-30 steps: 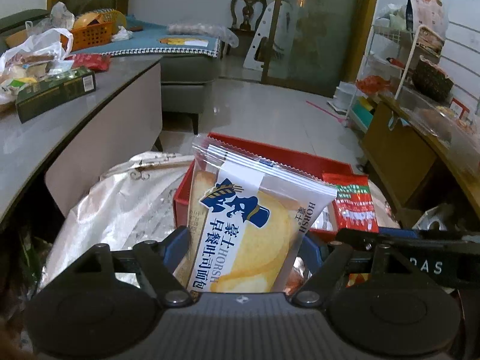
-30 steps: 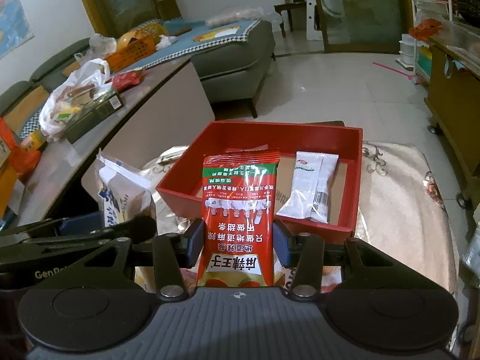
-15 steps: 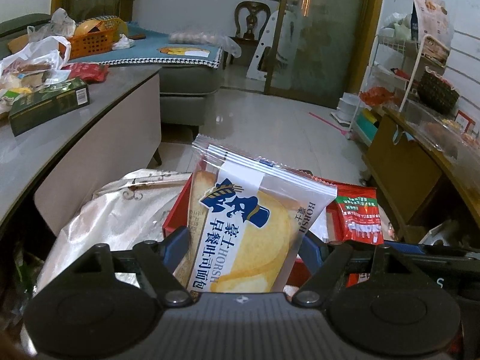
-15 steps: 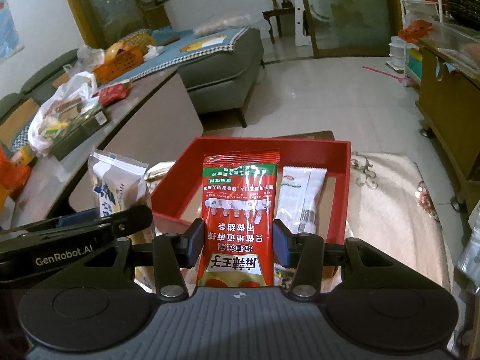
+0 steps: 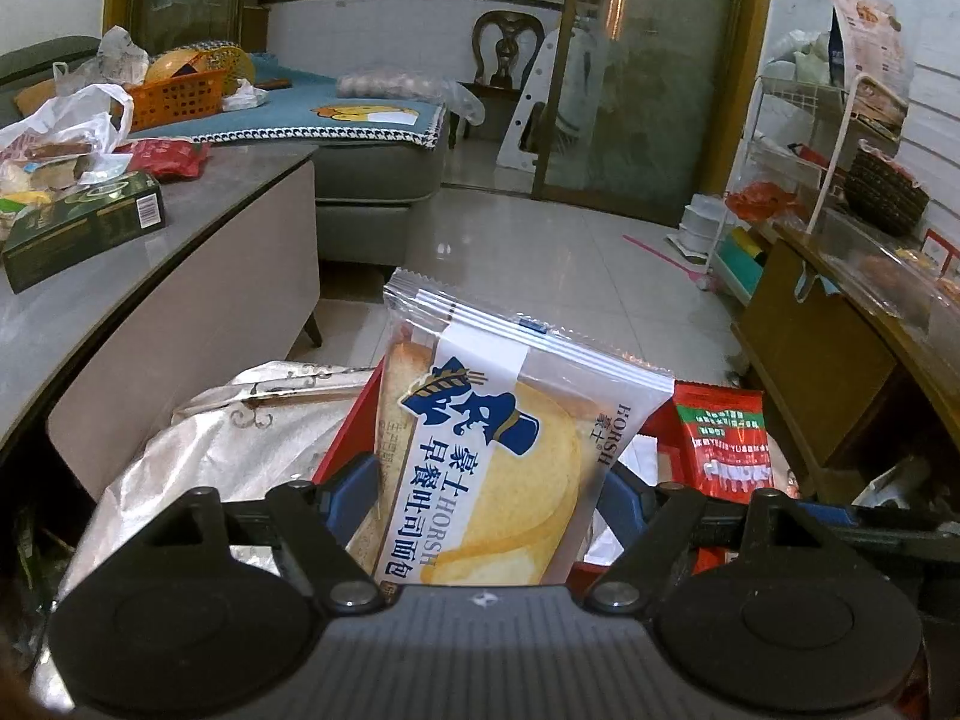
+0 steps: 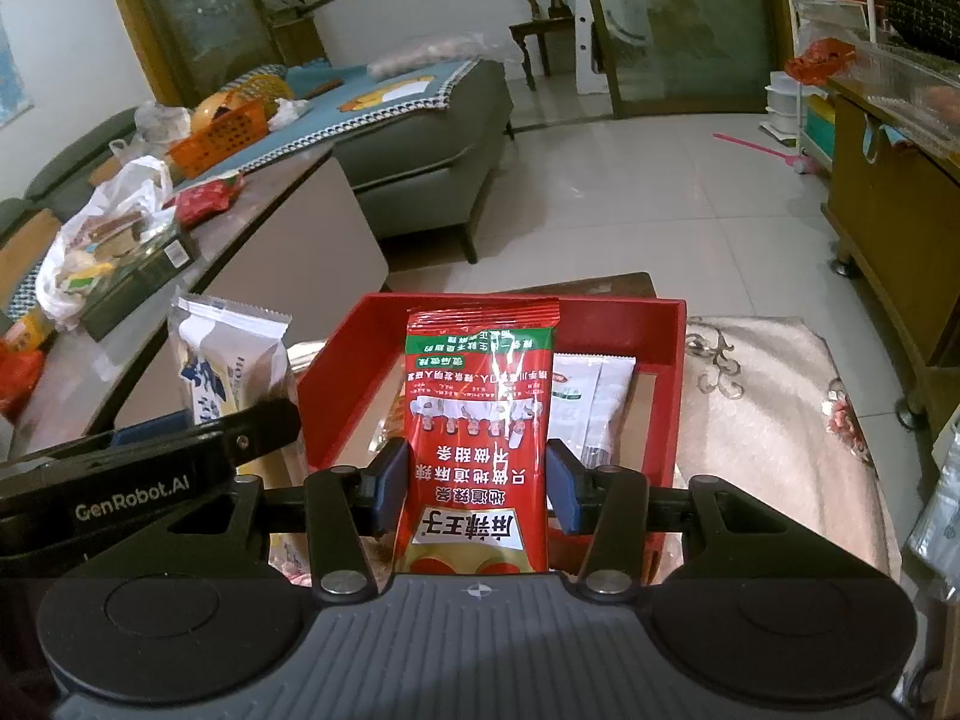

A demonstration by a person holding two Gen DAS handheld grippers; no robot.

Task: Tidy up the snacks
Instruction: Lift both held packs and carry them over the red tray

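Red tray (image 6: 672, 360) holds 1 white sachet (image 6: 591, 402). Right hand-held gripper (image 6: 477, 483) grasping red snack packet (image 6: 480, 420) above tray; left hand-held gripper (image 5: 480, 504) clamps bread packet (image 5: 498, 456) at tray's left edge.

— What's on the counter (image 5: 180, 228)?
— A green box (image 5: 81, 228), a white plastic bag (image 6: 102, 222), an orange basket (image 5: 171, 97).
— Farther off?
— A grey sofa (image 6: 420, 138), a wooden chair (image 5: 501, 48).
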